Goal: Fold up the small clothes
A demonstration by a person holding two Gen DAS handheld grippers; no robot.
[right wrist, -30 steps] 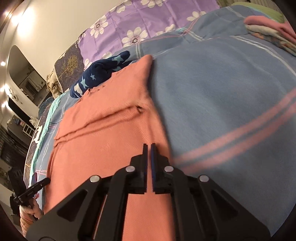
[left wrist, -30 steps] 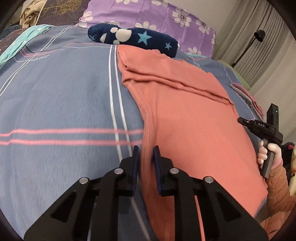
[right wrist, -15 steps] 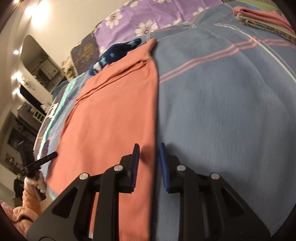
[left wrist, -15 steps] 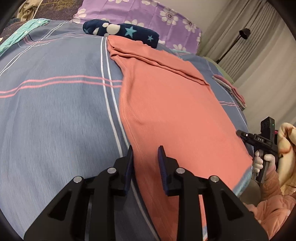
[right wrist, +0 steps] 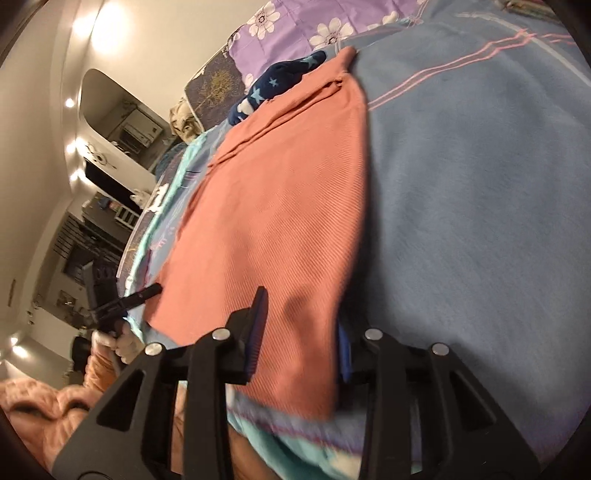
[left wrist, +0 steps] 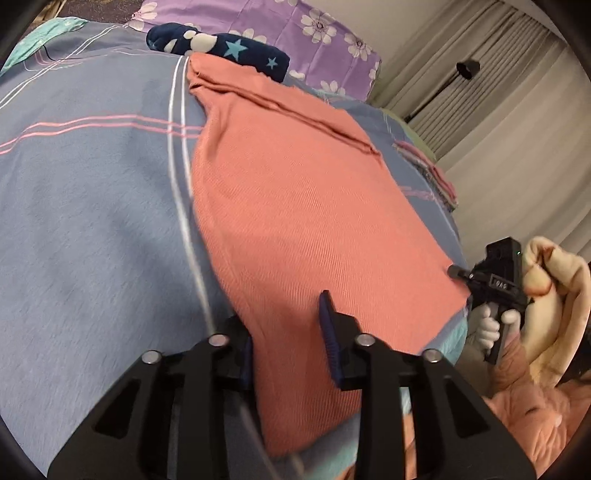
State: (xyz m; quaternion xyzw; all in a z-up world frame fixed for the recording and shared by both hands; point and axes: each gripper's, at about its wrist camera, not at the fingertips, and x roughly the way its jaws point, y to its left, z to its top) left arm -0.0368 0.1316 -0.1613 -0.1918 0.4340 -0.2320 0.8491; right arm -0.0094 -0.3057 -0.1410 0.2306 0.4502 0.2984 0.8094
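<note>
A salmon ribbed garment (left wrist: 295, 206) (right wrist: 288, 192) lies flat on the blue striped bed sheet (left wrist: 92, 203), its near hem at the bed's edge. My left gripper (left wrist: 286, 314) straddles the garment's near left corner. Its jaws are closing but still stand apart, with the cloth lying loose between them. My right gripper (right wrist: 303, 314) straddles the near right corner. Its jaws are opening and the fabric edge lies between them, unpinched. Each gripper also shows at the far side of the other's view, held in a hand (left wrist: 487, 328).
A rolled navy garment with stars (left wrist: 221, 48) (right wrist: 280, 85) lies just beyond the salmon one, against a purple flowered pillow (left wrist: 295, 29). Folded pink clothes (left wrist: 428, 166) sit at the bed's right edge. A person's pink fleecy sleeve (left wrist: 524, 410) is close below.
Both grippers have drawn back along the garment's side edges to its near corners. Their jaws, nearly together a second ago, now stand apart around the cloth.
</note>
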